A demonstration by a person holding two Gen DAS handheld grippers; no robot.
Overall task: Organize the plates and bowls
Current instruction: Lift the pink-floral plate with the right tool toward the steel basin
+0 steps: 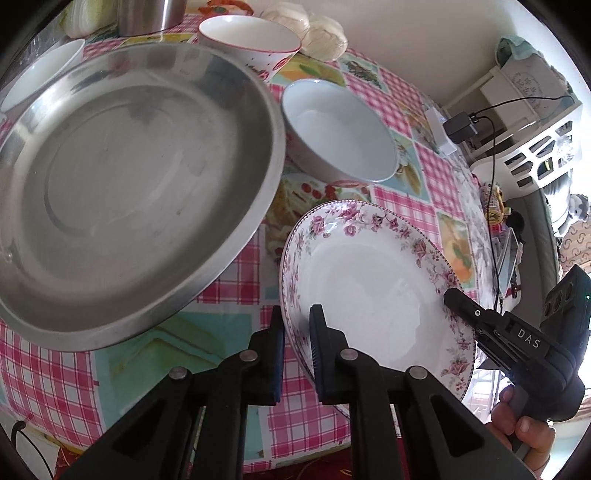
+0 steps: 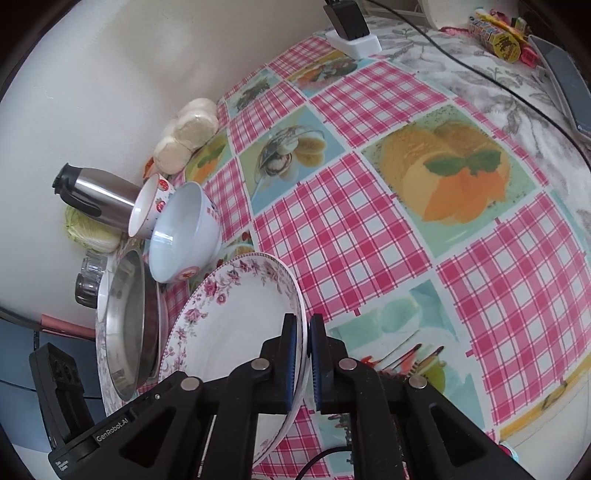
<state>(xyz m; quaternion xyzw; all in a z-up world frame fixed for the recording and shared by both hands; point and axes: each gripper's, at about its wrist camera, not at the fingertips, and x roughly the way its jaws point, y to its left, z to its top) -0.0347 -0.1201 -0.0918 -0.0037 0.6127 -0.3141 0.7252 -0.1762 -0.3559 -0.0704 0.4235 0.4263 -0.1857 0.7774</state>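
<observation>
A white plate with a pink floral rim (image 1: 369,291) is held tilted above the checked tablecloth by both grippers. My left gripper (image 1: 296,321) is shut on its left rim. My right gripper (image 2: 301,332) is shut on the opposite rim (image 2: 236,332), and its black fingers (image 1: 458,301) show at the plate's right edge in the left wrist view. A large steel plate (image 1: 129,192) lies to the left. A pale blue bowl (image 1: 340,129) and a white bowl with red print (image 1: 251,37) stand behind the plates.
A steel flask (image 2: 96,199), a cabbage (image 2: 88,229), a glass jar (image 2: 88,280) and wrapped buns (image 2: 192,129) sit along the wall. A charger on a white socket block (image 2: 351,33) and its cable lie at the far end. A hand (image 1: 517,432) holds the right gripper.
</observation>
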